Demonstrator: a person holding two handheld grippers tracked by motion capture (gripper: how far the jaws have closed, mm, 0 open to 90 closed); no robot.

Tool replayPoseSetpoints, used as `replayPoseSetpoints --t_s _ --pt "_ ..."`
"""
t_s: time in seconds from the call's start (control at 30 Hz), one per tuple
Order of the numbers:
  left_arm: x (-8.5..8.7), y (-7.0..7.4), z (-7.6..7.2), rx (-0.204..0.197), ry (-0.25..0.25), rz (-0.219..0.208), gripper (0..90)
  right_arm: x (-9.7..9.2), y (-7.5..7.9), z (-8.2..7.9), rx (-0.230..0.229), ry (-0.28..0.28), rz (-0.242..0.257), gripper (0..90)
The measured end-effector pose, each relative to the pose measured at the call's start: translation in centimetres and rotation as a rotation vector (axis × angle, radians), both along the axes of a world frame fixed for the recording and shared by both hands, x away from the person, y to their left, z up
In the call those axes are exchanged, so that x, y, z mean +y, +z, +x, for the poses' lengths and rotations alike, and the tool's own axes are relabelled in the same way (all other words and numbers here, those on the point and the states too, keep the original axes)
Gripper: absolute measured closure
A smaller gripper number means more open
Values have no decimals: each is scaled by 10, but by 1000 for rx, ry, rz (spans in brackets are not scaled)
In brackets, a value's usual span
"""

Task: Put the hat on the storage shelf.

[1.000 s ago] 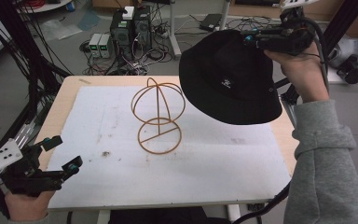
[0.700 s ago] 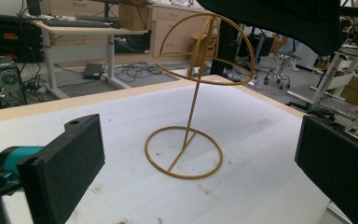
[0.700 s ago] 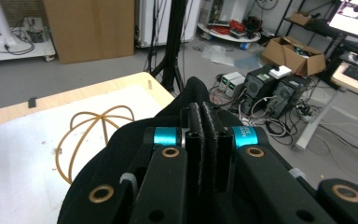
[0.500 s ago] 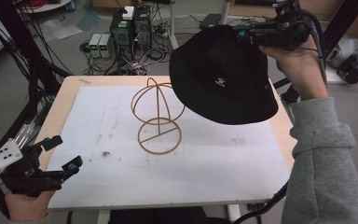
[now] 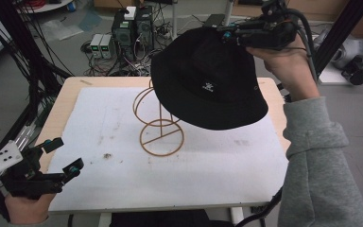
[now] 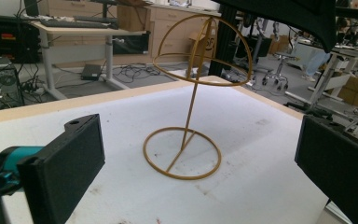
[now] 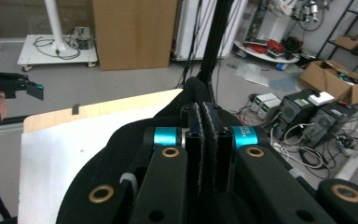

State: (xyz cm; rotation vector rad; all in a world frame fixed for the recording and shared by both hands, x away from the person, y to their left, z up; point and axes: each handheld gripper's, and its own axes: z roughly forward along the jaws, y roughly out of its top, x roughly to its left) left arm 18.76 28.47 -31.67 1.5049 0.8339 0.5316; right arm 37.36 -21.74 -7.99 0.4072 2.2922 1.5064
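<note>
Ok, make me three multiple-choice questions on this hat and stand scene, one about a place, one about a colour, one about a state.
1. Where is the black bucket hat?
A. flat on the white sheet
B. in the air above the wire hat stand
C. on the floor

2. What colour is the wire hat stand?
A. golden brown
B. blue
C. white

3. How do the left tongs stand?
A. shut on the stand
C. shut on the hat
B. open, holding nothing

Answers: 1 B, the right tongs hold it up over the stand's top. 2 A, its rings and stem are golden brown. 3 B, its jaws stand wide apart over the white sheet.
</note>
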Motion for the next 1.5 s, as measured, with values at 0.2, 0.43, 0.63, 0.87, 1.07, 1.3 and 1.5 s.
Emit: replayPoseSetpoints --t_s 0.2,0.43,0.63,0.87,1.07,1.3,1.5 --pt "1 0 -1 0 -1 1 17 19 -4 1 4 45 -13 880" --pt "3 0 -2 0 2 -1 17 41 -11 4 14 96 -25 880" --pt "5 1 -2 -1 4 -2 17 61 -24 8 24 138 -35 880" --pt "7 2 -4 -8 14 -5 17 84 -39 13 40 178 -44 880" --pt "9 2 -4 -9 16 -7 17 102 -52 16 55 205 -59 880" --pt "10 3 -5 -10 16 -5 17 114 -63 19 66 214 -73 880" --pt "10 3 -5 -8 16 -4 17 117 -72 21 75 200 -85 880"
